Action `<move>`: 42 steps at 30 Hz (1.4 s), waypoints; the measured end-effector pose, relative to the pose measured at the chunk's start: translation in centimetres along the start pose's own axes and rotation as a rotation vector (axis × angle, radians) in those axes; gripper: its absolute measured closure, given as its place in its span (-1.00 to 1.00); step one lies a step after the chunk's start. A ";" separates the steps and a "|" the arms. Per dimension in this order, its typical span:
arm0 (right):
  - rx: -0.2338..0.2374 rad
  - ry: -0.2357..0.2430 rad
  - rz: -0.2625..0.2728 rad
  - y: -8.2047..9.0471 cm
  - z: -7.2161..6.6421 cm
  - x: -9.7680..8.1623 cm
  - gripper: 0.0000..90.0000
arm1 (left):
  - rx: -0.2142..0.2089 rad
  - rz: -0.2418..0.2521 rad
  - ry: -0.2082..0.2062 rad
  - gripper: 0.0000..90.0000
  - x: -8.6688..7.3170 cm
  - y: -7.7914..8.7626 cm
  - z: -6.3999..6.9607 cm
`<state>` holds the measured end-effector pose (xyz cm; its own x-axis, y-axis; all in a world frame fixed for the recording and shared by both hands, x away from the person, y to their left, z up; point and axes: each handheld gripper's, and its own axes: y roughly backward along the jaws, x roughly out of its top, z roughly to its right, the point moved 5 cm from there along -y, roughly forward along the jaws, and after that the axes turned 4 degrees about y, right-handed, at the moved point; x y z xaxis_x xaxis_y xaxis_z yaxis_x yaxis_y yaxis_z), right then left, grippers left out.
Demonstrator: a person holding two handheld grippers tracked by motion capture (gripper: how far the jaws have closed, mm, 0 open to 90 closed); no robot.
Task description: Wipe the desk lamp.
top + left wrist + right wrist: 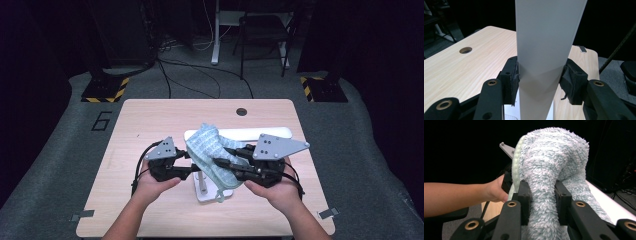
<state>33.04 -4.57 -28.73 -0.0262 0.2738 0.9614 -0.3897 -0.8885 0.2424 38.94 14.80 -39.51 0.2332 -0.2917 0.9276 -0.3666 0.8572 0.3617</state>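
A fluffy pale blue towel (210, 147) hangs over a white stand (250, 133) in the middle of the table. The stand's base (207, 192) sits toward the near edge. My left gripper (192, 170) comes in from the left, its pads pressed on both sides of the stand's white upright post (546, 50), so my left gripper (540, 80) is shut on it. My right gripper (220, 162) reaches in from the right. In the right gripper view the towel (551, 157) bulges up between the pads, with my right gripper (542, 195) shut on it.
The light wooden table (150, 120) has a round cable hole (241, 111) near its far edge. A dark chair (262, 30) and two hazard-striped bases (105, 90) stand on the floor beyond. The person's left hand (494, 191) shows behind the towel.
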 end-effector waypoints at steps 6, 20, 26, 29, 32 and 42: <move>-0.015 -0.020 -0.002 1.4 0.0 -1.8 0.59 | 0.006 -0.001 -0.005 0.17 0.0 0.0 0.0; -0.091 -0.113 0.006 4.2 0.8 -6.8 0.59 | 0.002 0.002 0.009 0.17 0.0 0.0 0.1; -0.150 -0.137 0.004 6.4 0.8 -8.3 0.59 | 0.004 -0.005 0.004 0.17 0.0 0.1 0.0; -0.174 -0.149 0.000 6.8 1.2 -9.1 0.59 | 0.003 -0.004 0.006 0.17 0.0 0.0 0.0; -0.201 -0.159 -0.007 7.2 1.6 -10.1 0.59 | 0.003 -0.005 0.008 0.16 0.0 0.0 0.0; -0.248 -0.187 -0.008 7.5 2.3 -12.7 0.59 | 0.004 -0.005 0.009 0.16 0.0 0.0 0.0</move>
<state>32.61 -15.56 -38.78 0.1385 0.1875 0.9725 -0.6026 -0.7633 0.2330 38.91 14.83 -39.51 0.2430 -0.2923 0.9249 -0.3690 0.8539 0.3668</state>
